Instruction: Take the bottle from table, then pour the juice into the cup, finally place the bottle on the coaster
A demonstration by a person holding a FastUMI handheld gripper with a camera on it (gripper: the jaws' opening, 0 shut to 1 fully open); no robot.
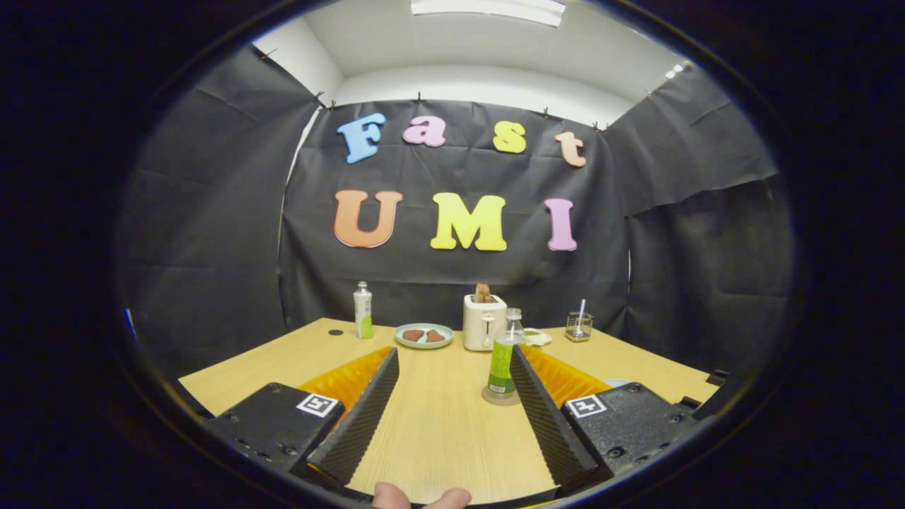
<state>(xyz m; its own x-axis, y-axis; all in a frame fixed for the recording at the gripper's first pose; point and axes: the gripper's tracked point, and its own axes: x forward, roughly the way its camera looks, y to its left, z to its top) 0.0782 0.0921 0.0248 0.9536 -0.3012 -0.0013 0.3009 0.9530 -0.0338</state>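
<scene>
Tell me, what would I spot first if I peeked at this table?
Probably the clear bottle with green juice, standing on a round coaster right beside the tip of one of the two wide-open fingers. Behind it sits a white toaster with toast poking out, and next to that a plate with two brown pieces. A second, white-and-green bottle stands farther back, near the black wall.

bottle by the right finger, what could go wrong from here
1. The juice bottle stands on a round coaster right against one finger's inner face, while the gripper is wide open, so a sideways nudge could tip it.
2. Its cap appears to be off, so a tip might spill juice.
3. The toaster and plate stand just beyond it.
</scene>
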